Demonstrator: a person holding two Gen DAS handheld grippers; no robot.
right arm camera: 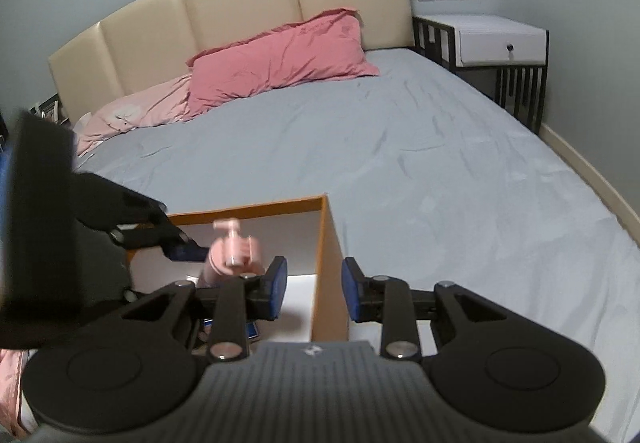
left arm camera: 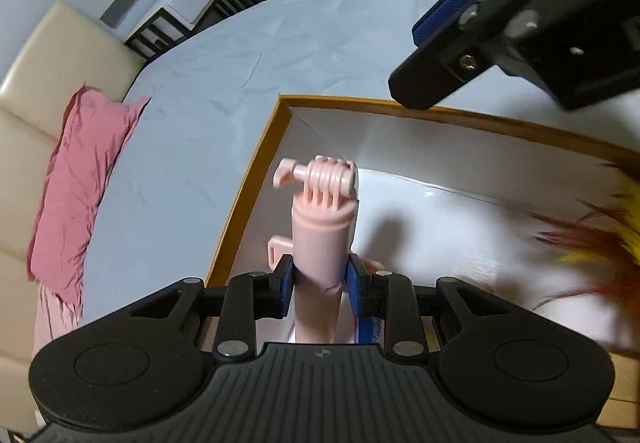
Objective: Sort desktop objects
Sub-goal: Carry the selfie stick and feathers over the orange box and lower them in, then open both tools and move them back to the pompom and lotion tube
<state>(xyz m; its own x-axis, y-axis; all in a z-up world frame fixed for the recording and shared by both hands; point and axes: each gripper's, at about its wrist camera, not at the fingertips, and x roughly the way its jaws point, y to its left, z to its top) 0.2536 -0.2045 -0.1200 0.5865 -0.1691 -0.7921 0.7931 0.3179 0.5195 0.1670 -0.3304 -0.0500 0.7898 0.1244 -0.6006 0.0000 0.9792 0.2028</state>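
Note:
My left gripper (left arm camera: 319, 289) is shut on a pink camera-mount handle (left arm camera: 322, 235) and holds it over the white inside of an orange-edged box (left arm camera: 256, 179). The handle also shows in the right wrist view (right arm camera: 232, 249), with the left gripper (right arm camera: 188, 249) around it. My right gripper (right arm camera: 314, 293) is open and empty, its jaws on either side of the box's right wall (right arm camera: 330, 263). It shows in the left wrist view (left arm camera: 472, 55) above the box's far rim.
The box lies on a bed with a blue-grey sheet (right arm camera: 420, 163). Pink pillows (right arm camera: 276, 59) lie by the beige headboard (right arm camera: 240, 3). A red and yellow feathery item (left arm camera: 600, 239) lies in the box at the right. A white nightstand (right arm camera: 500, 39) stands beside the bed.

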